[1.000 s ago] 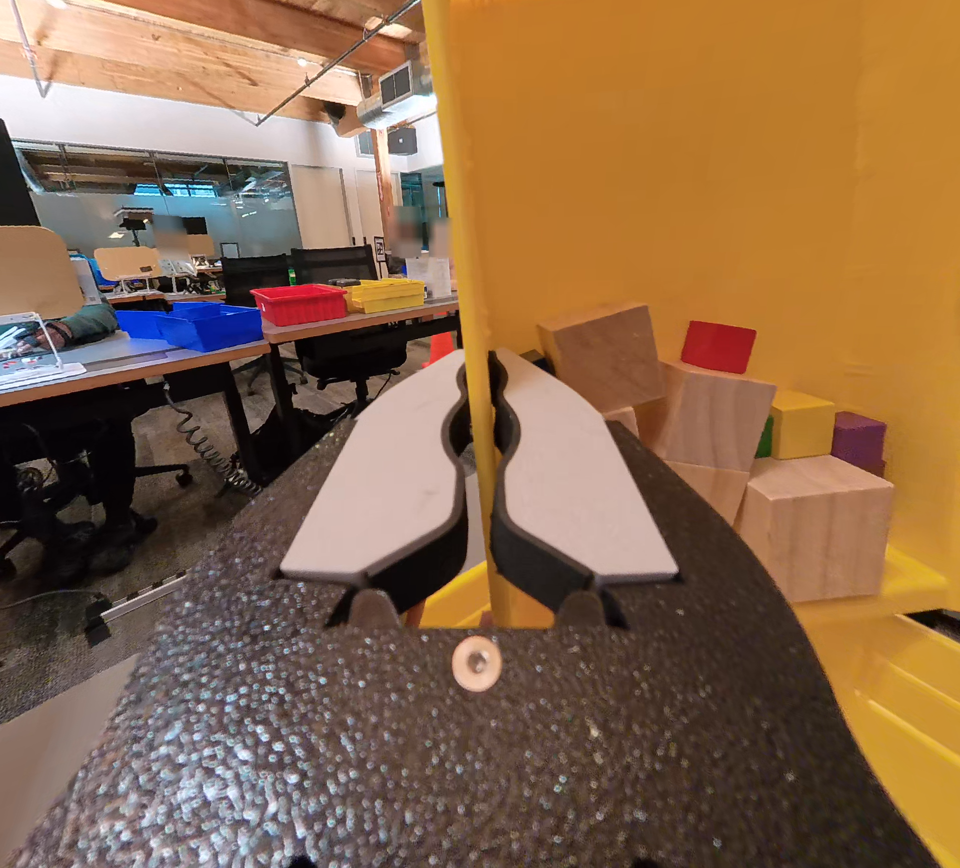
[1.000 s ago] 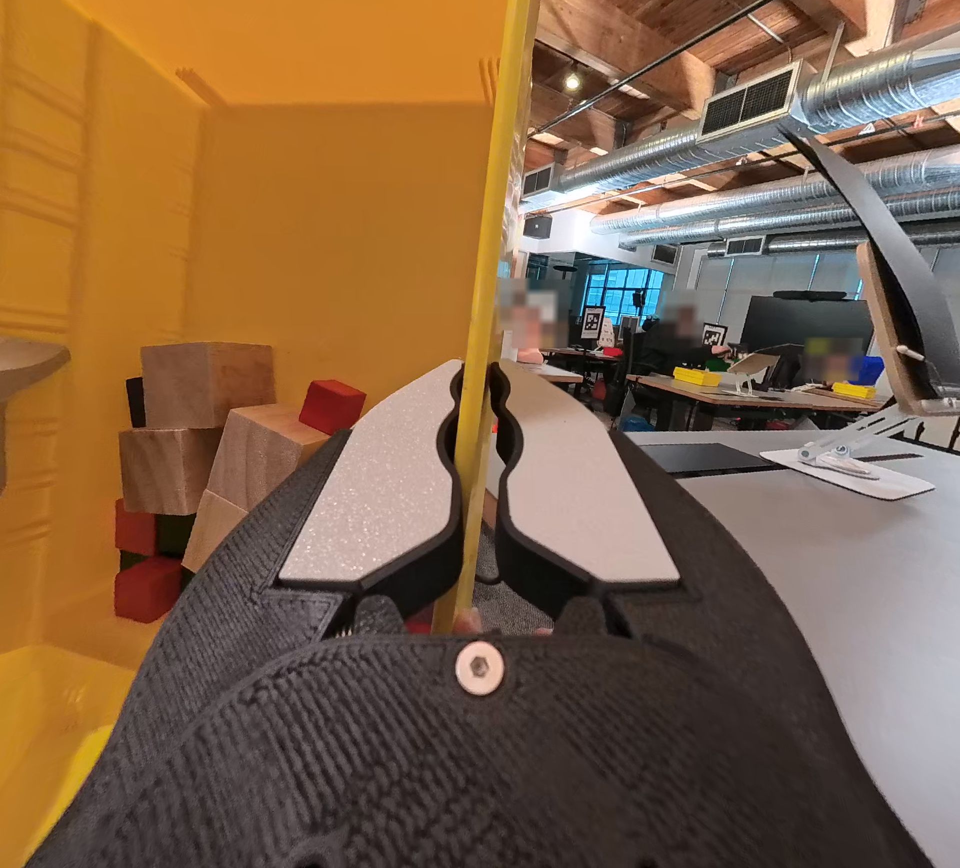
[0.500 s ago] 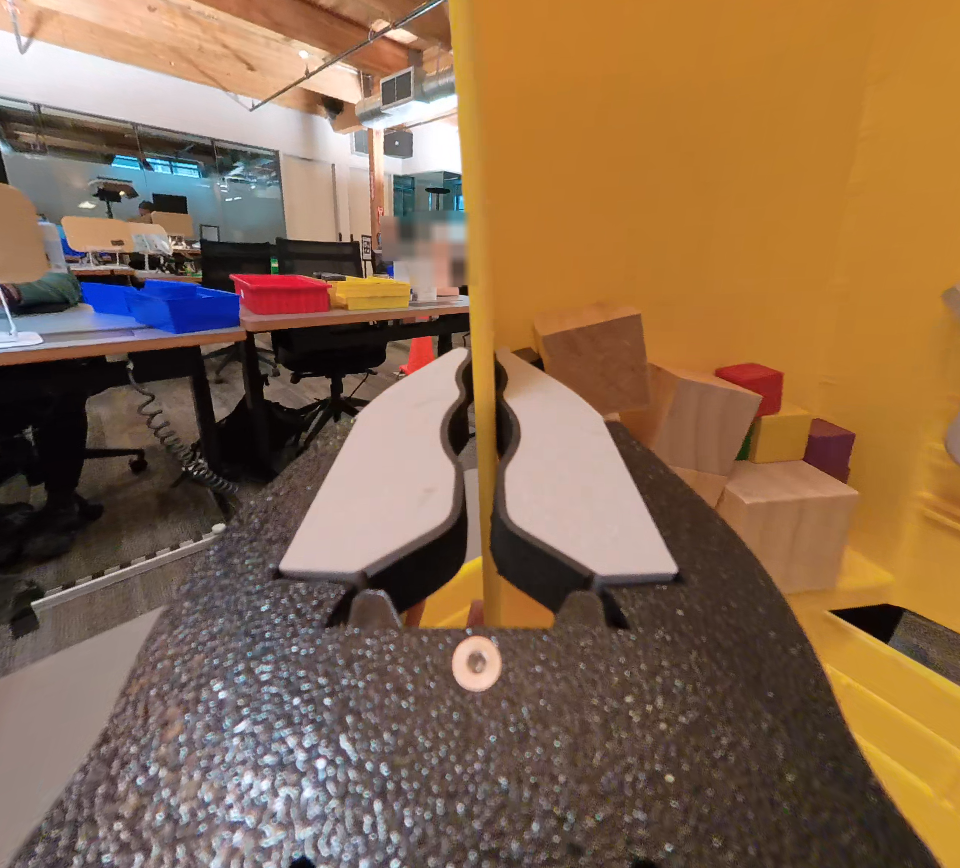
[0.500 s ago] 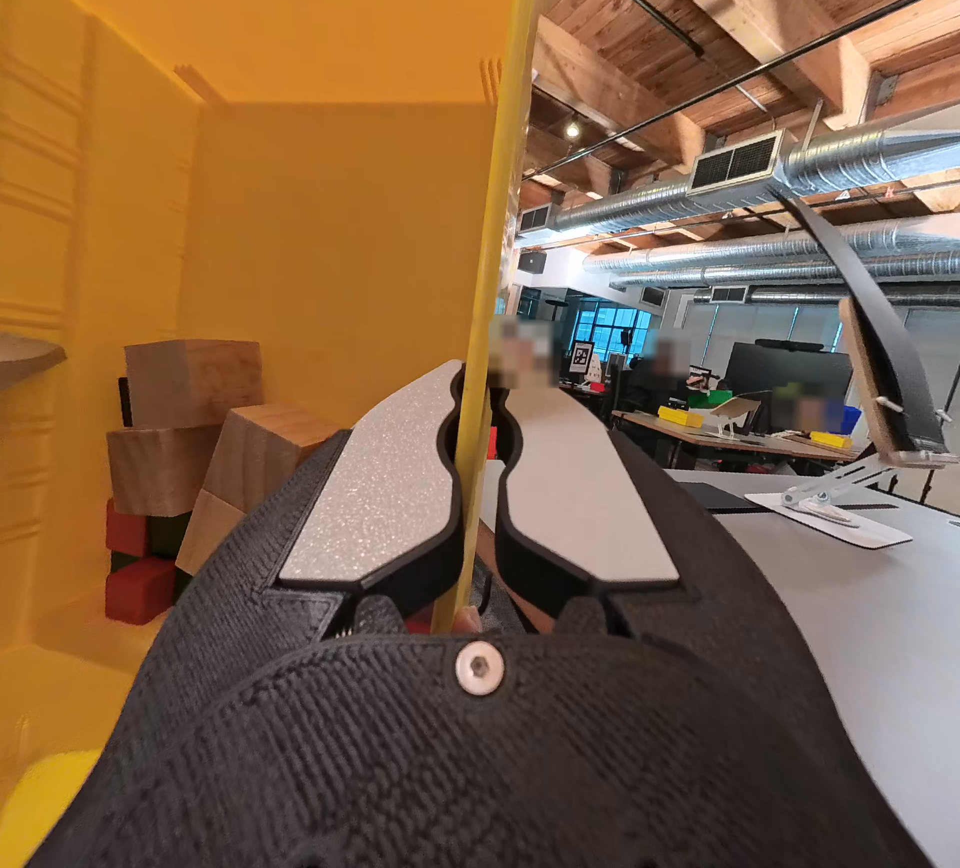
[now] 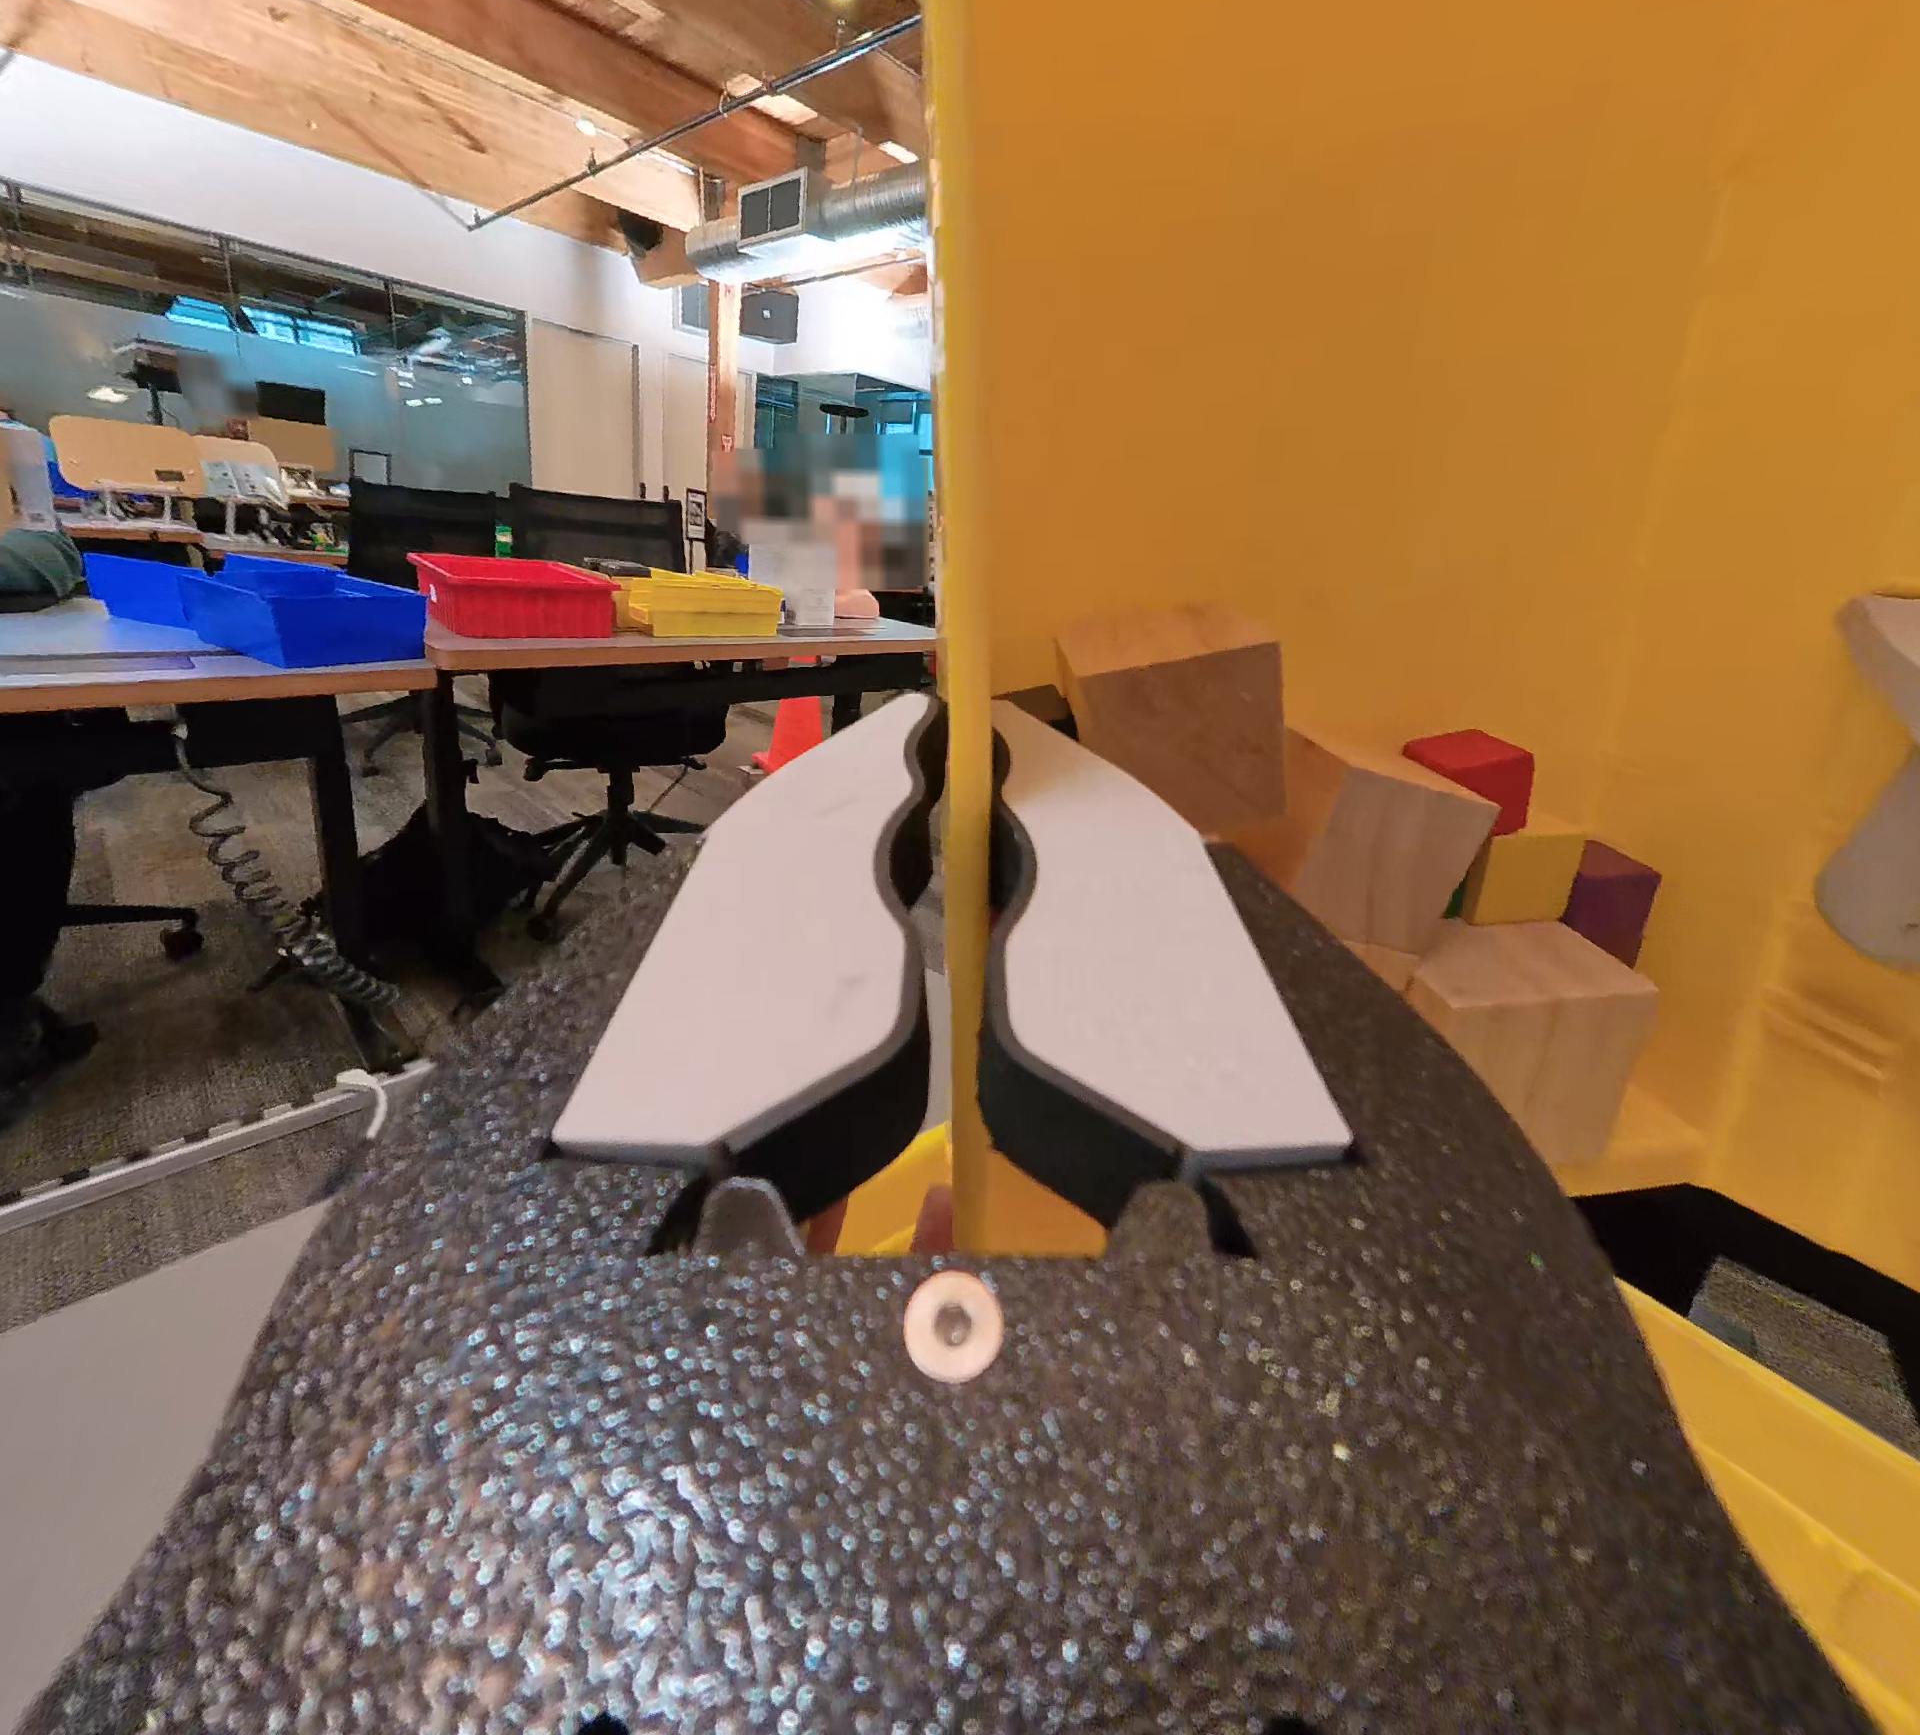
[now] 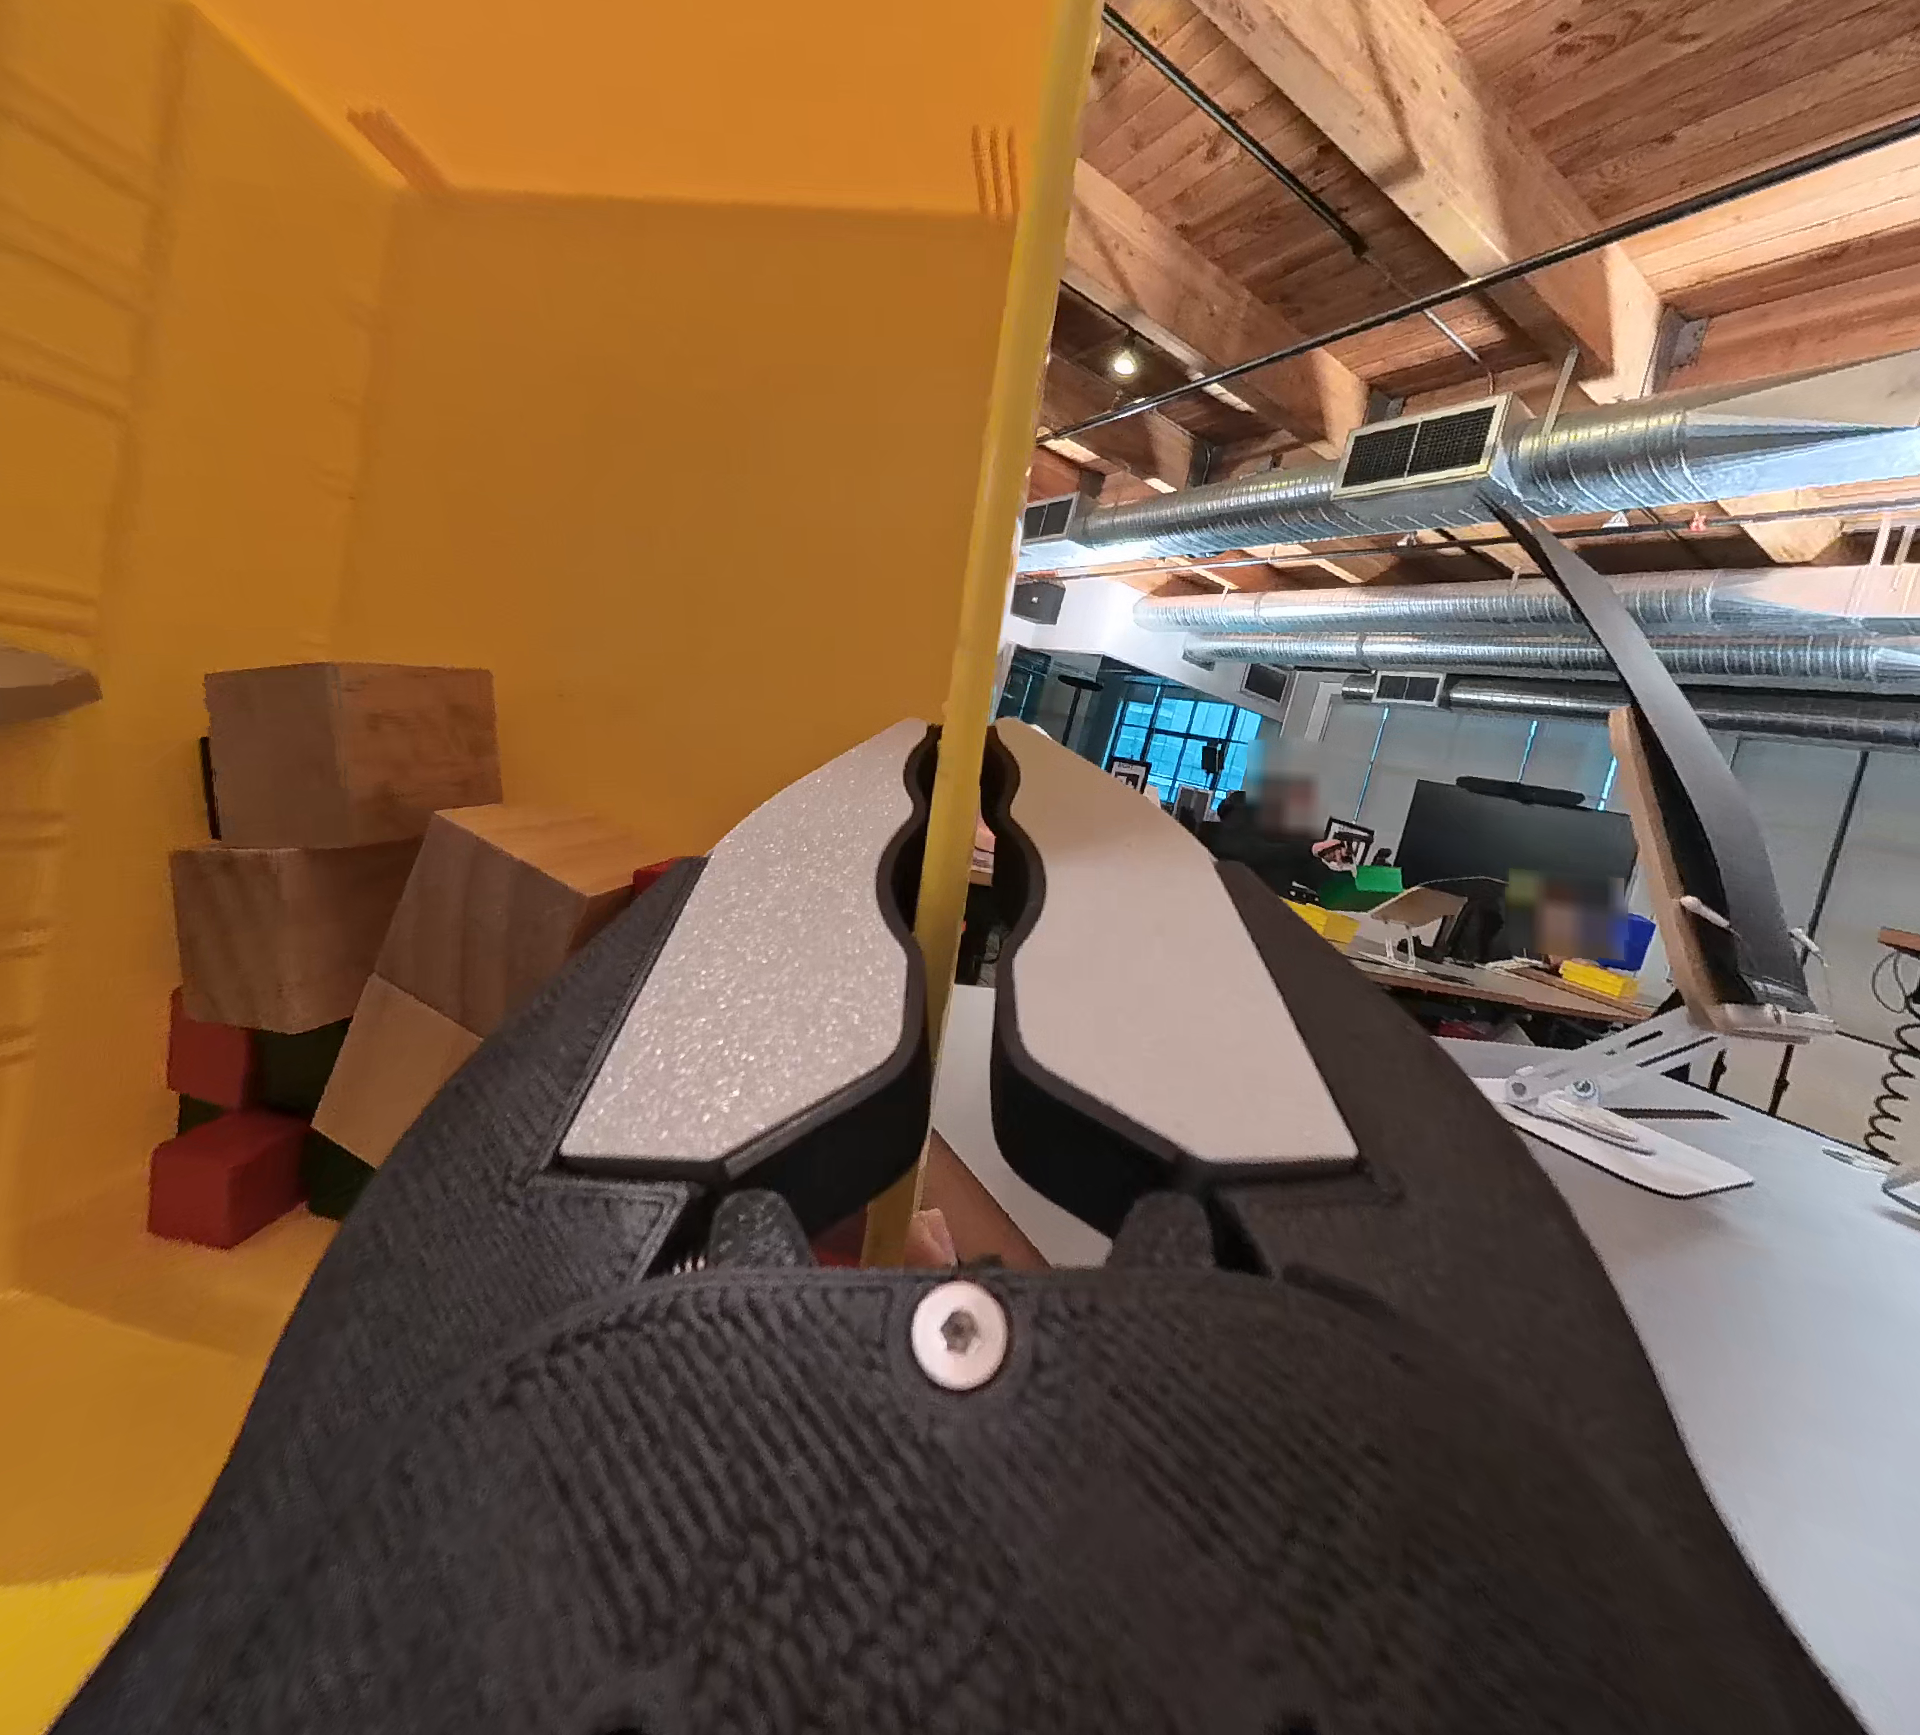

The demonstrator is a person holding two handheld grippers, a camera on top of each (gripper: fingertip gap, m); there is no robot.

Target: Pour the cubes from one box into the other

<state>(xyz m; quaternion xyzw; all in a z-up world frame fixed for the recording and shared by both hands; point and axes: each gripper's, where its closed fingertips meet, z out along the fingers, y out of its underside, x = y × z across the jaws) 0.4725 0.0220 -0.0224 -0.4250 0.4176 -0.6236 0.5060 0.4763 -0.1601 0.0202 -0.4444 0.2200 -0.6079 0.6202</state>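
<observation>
I hold a yellow box (image 5: 1403, 314) tipped up on its side, one gripper on each side wall. My left gripper (image 5: 961, 729) is shut on the box's left wall. My right gripper (image 6: 961, 740) is shut on its right wall (image 6: 1023, 397). Several cubes lie piled in the low corner of the box: big plain wooden ones (image 5: 1174, 719), a red one (image 5: 1470, 771), a yellow one (image 5: 1522, 875) and a purple one (image 5: 1610, 896). In the right wrist view I see wooden cubes (image 6: 348, 760) and red cubes (image 6: 223, 1186). A second yellow box's rim (image 5: 1766, 1436) lies below.
The grey table (image 6: 1714, 1270) lies under my right gripper, with a tilted laptop stand (image 6: 1683, 864) on it. Behind are desks with blue bins (image 5: 301, 615), a red bin (image 5: 509, 594) and yellow bins (image 5: 696, 610), office chairs (image 5: 603, 542) and people.
The yellow box has tipped up further in both grippers. The cube pile has slid lower and farther into the corner, and the red cube has shifted down.
</observation>
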